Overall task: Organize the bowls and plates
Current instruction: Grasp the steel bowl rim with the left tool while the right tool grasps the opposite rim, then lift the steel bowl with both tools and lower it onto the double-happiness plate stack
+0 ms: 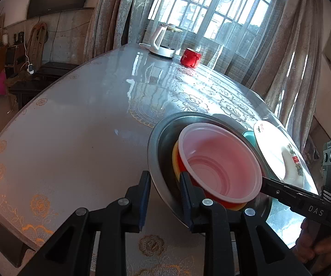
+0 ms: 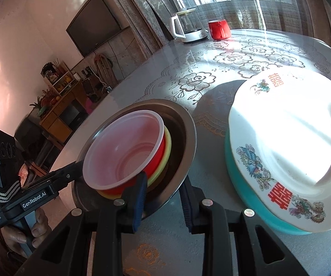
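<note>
Sunlit glass table (image 1: pixel 77 124): both the left gripper (image 1: pixel 165 197) and right gripper (image 2: pixel 163 197) clamp the slippery, rigid metal basin (image 2: pixel 188 138) rim, stacked light plastic bowls (image 2: pixel 124 151) inside.

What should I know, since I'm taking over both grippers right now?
Left gripper: fingers straddle the steel basin rim; grip unclear.
Right gripper: likewise, across the basin.
Done: pink bowl tops the bowls nested in the basin; white plate sits on the teal dish.
Left: probably placing the basin stack.
</note>
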`<control>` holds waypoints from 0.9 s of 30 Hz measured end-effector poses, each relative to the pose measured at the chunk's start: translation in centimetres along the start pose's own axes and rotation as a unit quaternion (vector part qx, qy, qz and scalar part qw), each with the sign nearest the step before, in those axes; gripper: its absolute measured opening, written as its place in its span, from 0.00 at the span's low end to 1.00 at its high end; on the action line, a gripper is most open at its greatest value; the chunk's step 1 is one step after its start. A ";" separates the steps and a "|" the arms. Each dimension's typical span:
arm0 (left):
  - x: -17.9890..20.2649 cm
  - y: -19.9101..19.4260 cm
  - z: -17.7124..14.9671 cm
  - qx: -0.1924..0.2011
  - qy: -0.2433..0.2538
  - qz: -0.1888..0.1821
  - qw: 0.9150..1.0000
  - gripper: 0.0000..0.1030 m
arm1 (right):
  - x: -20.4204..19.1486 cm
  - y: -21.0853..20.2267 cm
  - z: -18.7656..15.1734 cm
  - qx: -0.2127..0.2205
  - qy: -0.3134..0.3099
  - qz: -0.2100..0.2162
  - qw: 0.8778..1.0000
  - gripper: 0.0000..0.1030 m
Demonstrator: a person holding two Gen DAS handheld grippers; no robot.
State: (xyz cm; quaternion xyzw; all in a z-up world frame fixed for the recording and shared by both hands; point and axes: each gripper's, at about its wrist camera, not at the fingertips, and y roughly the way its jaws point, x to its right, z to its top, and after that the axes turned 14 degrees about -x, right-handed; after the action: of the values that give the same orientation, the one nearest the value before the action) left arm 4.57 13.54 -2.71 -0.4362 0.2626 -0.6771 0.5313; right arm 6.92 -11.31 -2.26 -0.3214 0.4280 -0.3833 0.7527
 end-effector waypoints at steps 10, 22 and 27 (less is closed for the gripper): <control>0.3 -1.0 -0.5 0.021 0.023 -0.010 0.999 0.25 | -1.0 -0.6 -0.2 0.013 -0.029 -0.007 0.999 0.28; 4.3 -3.7 1.1 0.064 0.064 -0.043 0.995 0.25 | 0.0 -5.2 -0.6 0.067 -0.032 -0.010 0.997 0.28; 8.4 -3.5 2.8 0.070 0.104 -0.059 0.990 0.26 | 1.5 -8.9 -0.9 0.107 -0.024 -0.039 0.993 0.28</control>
State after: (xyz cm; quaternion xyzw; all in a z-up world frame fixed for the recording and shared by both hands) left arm 4.81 6.90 4.08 -0.3396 0.2417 -0.7660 0.4894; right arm 3.96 -17.16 4.00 -0.2645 0.3531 -0.4484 0.7774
